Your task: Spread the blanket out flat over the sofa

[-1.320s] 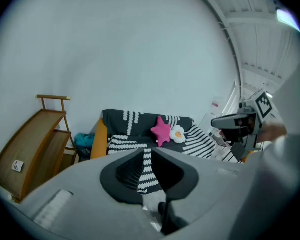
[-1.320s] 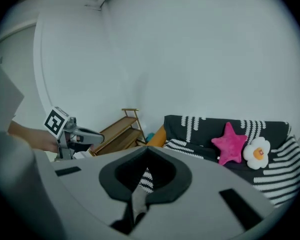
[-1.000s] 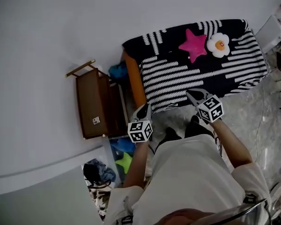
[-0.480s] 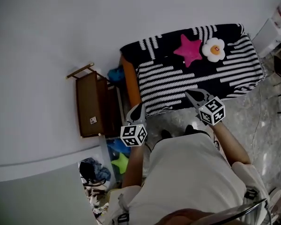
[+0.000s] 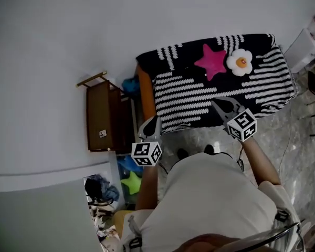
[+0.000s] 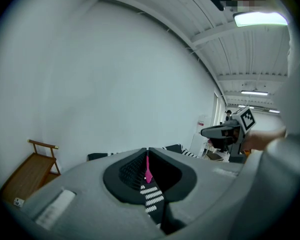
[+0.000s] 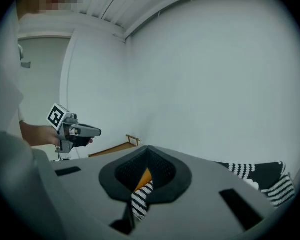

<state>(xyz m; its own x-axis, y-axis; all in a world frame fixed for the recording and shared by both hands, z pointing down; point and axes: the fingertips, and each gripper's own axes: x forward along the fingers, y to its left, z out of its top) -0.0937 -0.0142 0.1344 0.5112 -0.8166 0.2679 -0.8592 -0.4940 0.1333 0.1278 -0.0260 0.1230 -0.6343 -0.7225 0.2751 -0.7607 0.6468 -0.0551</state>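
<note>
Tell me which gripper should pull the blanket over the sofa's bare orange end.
Left, likely. The left gripper is shut on the blanket right beside the orange end; the right gripper grips the near edge farther from it.

The blanket (image 5: pixel 220 91) is knitted from soft, matt cloth, ribbed in white. The star cushion (image 5: pixel 210 61) is covered in plush fabric. The floor (image 5: pixel 304 146) is finished in glossy, veined stone. The folding stand (image 5: pixel 101 117) is made of smooth brown wood.
</note>
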